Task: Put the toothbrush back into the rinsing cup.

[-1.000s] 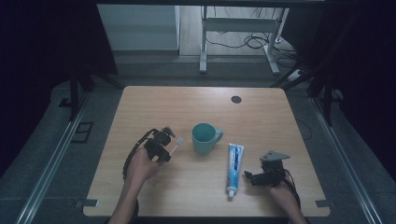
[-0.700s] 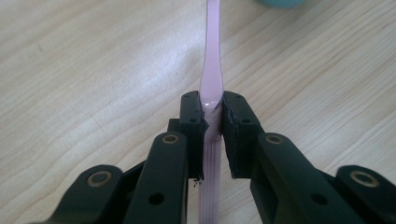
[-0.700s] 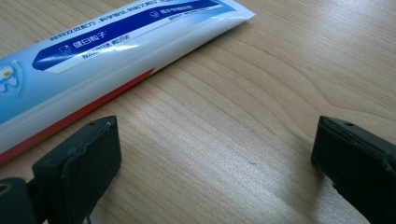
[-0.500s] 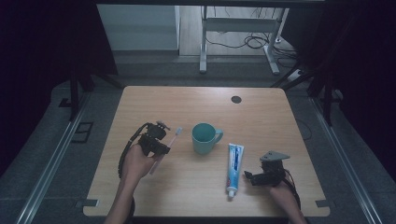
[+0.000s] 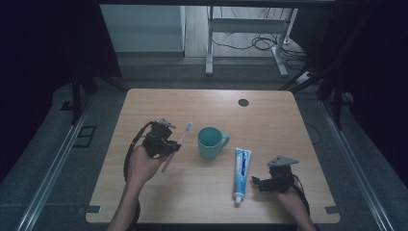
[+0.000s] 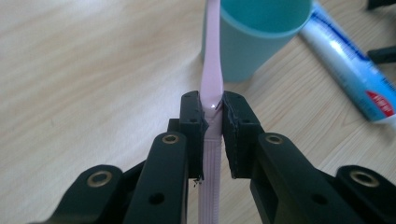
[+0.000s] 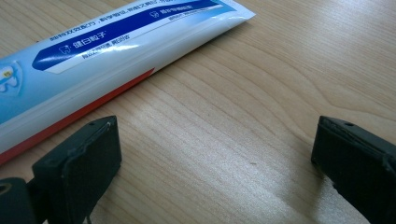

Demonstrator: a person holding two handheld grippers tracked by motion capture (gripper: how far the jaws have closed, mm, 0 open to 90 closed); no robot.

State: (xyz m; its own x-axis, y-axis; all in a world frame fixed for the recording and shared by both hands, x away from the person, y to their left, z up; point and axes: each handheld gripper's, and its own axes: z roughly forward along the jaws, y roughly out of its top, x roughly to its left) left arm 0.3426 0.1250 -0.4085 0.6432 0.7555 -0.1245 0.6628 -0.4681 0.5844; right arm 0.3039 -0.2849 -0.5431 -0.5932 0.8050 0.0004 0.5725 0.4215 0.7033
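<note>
One pink toothbrush [image 5: 176,146], one teal mug [image 5: 210,142] and one toothpaste tube [image 5: 241,168] are sitting at the table [image 5: 269,120]. Two grippers are showing: the left gripper [image 5: 163,139] at nine o'clock and the right gripper [image 5: 262,182] at five o'clock. One small dark disc [image 5: 243,102] is lying at one o'clock.

The mug [image 5: 210,141] is sitting near the middle of the table [image 5: 269,115]. Just to its left, the toothbrush [image 5: 177,140] is being held off the tabletop by the left gripper [image 5: 166,142], its head pointing away from the person and its handle slanting back toward them. To the right of the mug, the toothpaste tube [image 5: 241,172] is lying flat on the table, running front to back. Further right, the right gripper [image 5: 257,183] is sitting low beside the tube's near end. At the far edge, a small round cap [image 5: 243,102] is lying well behind everything.
</note>
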